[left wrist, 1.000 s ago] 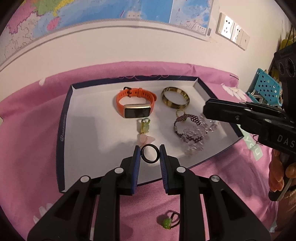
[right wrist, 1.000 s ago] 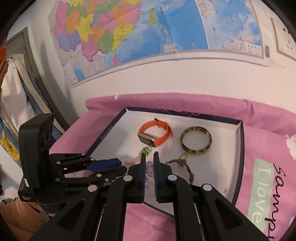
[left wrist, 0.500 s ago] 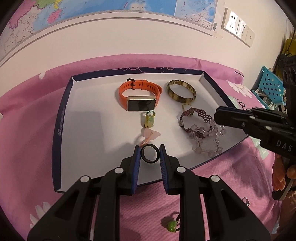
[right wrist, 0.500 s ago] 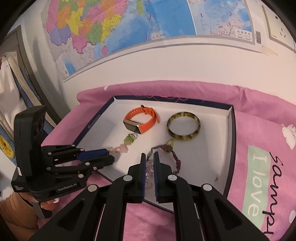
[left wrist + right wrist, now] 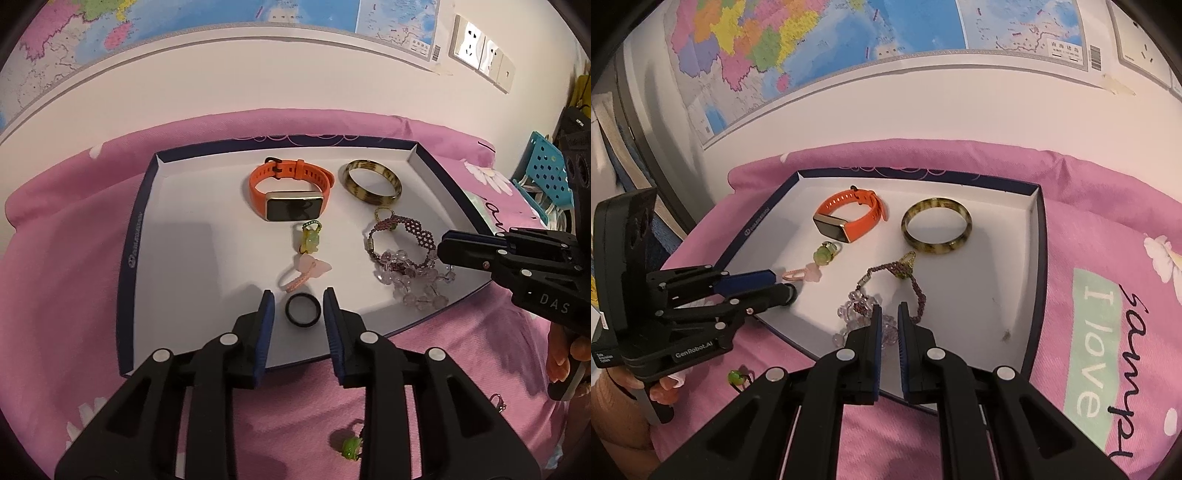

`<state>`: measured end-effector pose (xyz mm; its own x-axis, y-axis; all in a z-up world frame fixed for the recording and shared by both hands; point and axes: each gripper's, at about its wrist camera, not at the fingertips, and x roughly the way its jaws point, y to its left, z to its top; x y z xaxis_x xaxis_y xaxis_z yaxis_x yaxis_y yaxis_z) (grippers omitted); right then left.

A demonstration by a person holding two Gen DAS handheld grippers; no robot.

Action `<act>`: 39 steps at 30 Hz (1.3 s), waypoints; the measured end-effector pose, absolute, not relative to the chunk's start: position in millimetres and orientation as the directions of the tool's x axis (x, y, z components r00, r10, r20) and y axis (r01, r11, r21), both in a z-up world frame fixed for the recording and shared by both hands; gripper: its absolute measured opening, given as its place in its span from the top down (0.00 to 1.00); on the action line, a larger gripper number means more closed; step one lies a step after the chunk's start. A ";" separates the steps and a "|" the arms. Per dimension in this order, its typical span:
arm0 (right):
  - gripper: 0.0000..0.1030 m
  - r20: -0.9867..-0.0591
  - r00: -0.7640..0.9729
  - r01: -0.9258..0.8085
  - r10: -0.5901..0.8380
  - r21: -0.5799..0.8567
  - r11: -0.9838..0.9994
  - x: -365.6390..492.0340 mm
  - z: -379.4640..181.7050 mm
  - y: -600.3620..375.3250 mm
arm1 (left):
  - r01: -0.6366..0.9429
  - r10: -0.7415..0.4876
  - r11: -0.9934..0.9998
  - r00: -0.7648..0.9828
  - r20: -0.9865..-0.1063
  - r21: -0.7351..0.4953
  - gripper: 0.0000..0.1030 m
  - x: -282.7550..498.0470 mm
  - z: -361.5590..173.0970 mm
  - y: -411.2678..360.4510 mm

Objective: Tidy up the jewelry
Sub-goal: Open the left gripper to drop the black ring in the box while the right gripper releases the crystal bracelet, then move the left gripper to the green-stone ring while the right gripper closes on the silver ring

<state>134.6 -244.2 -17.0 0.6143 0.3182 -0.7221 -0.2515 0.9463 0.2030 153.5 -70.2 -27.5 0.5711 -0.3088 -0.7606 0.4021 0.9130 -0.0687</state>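
- The shallow white box lid with a navy rim (image 5: 127, 258) lies on a pink flowered bedspread (image 5: 62, 258); that soft bedding could let the lid tip if a gripper leans on its edge.
- The left gripper (image 5: 298, 317) has just been opening its jaws. The plain black ring (image 5: 302, 309) lies flat on the lid floor between the blue pads, touching neither, so it looks released.
- Risk here: pulling back low or crooked could catch the ring on a pad and drag it off the near rim.
- Just beyond it sit a pink butterfly charm ring (image 5: 304, 273) and a pale green charm (image 5: 310, 240); an orange smart band (image 5: 290, 192) and a mottled amber bangle (image 5: 371, 182) lie at the back.
- The right gripper (image 5: 889, 325) has its jaws nearly closed on a clear crystal bead bracelet (image 5: 864, 319), which rests on the lid tangled against a purple woven bracelet (image 5: 912, 280).
- Lifting either could haul both along.
- A green-stone ring (image 5: 351, 445) lies on the bedspread, outside the lid.
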 end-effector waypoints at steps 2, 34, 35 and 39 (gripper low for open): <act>0.92 -0.725 0.613 -0.246 0.313 0.201 0.948 134.7 -18.6 -244.7 | 0.398 -0.306 0.915 0.580 -0.755 -0.065 0.65 149.9 -24.6 -68.4; 0.70 -0.734 0.582 -0.329 0.351 0.182 0.926 24.2 -21.4 -239.1 | 0.478 -0.369 0.877 0.604 -0.706 -0.050 0.56 48.2 -23.1 -33.2; 0.70 -0.739 0.578 -0.327 0.346 0.178 0.928 21.6 -23.5 -238.6 | 0.480 -0.372 0.876 0.603 -0.706 -0.052 0.56 46.8 -23.6 -33.6; 0.70 -0.751 0.564 -0.321 0.343 0.184 0.929 11.0 -30.1 -240.3 | 0.483 -0.375 0.874 0.601 -0.706 -0.054 0.56 44.0 -24.4 -34.6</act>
